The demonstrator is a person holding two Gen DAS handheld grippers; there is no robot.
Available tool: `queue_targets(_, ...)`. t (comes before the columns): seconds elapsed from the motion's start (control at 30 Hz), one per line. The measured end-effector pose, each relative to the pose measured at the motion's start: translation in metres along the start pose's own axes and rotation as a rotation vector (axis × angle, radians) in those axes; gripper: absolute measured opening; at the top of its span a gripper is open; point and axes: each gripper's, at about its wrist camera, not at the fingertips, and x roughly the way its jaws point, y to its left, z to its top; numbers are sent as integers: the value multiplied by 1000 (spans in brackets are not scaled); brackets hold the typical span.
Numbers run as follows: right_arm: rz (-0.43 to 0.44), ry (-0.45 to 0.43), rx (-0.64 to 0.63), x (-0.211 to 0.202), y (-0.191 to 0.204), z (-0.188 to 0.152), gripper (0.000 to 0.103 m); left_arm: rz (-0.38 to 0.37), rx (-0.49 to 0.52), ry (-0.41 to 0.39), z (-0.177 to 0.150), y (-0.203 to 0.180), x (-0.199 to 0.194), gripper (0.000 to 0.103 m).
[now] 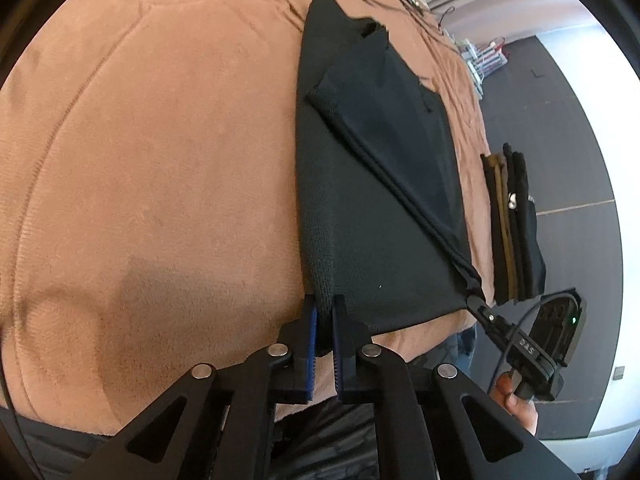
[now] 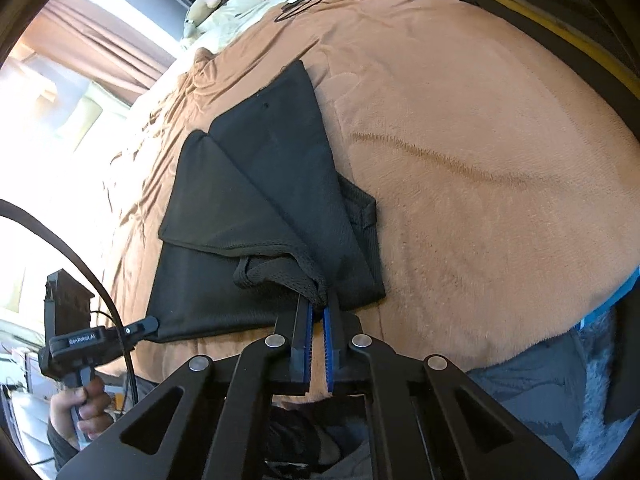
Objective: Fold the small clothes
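While both grippers are pinching near corners of a black garment (image 1: 372, 208), it is lying partly folded in the centre of each frame on a brown plush blanket (image 1: 160, 160). The left gripper (image 1: 325, 312), lower centre of its view, is clamping the garment's ribbed near edge; the right gripper (image 2: 318, 308) is squeezing a bunched mesh hem, likely so the two corners can be carried over together for the next fold. A stack of folded clothes (image 1: 516, 224) is sitting at the right edge, probably finished pieces. The fisheye rim is cutting off the stack, and the garment's type is hard to make out.
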Motion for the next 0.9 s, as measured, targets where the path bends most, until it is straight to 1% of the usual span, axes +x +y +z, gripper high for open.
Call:
queue_targets(0.03, -9, 19, 1, 3, 0, 1, 2, -6, -5, -4, 1, -2, -1, 8)
queue_targets(0.1, -3, 18, 9, 0, 2, 5, 3, -36, -11, -16, 3, -2, -7, 10)
queue_targets(0.13, -7, 7, -3, -4, 3, 7, 7, -47, -12, -26, 4, -2, -11, 18)
queue_targets(0.17, -21, -8, -22, -9, 5, 8, 18, -55, -13, -42, 6, -1, -16, 23)
queue_targets(0.2, -32, -24, -36, -13, 7, 9, 28, -57, -14, -56, 7, -1, -20, 37)
queue_targets(0.23, -28, -49, -47, -19, 9, 12, 51, -59, -14, -79, 8, 1, -25, 46)
queue_targets(0.27, -23, -66, -56, -23, 11, 12, 60, -58, -15, -96, 10, 2, -30, 48)
queue_targets(0.33, -27, -82, -99, -26, 19, 18, 60, -63, -24, -122, 12, 6, -37, 48)
queue_targets(0.4, -50, -72, -161, -21, 34, 23, 60, -67, -39, -139, 14, 11, -42, 48)
queue_targets(0.5, -39, -55, -261, -10, 59, 27, 60, -38, -31, -152, 17, 13, -48, 48)
queue_targets(0.63, -21, -22, -390, 7, 91, 32, 60, -47, -38, -194, 18, 23, -65, 48)
queue_targets(0.73, -17, 2, -477, 23, 113, 35, 60, -50, -62, -219, 18, 32, -74, 48)
queue_targets(0.8, -23, 14, -539, 33, 126, 35, 58, -46, -76, -228, 17, 39, -78, 48)
queue_targets(0.87, -12, 33, -577, 45, 135, 37, 49, -40, -84, -234, 17, 43, -81, 48)
queue_targets(0.9, -3, 48, -588, 52, 141, 39, 46, -38, -91, -239, 17, 46, -83, 48)
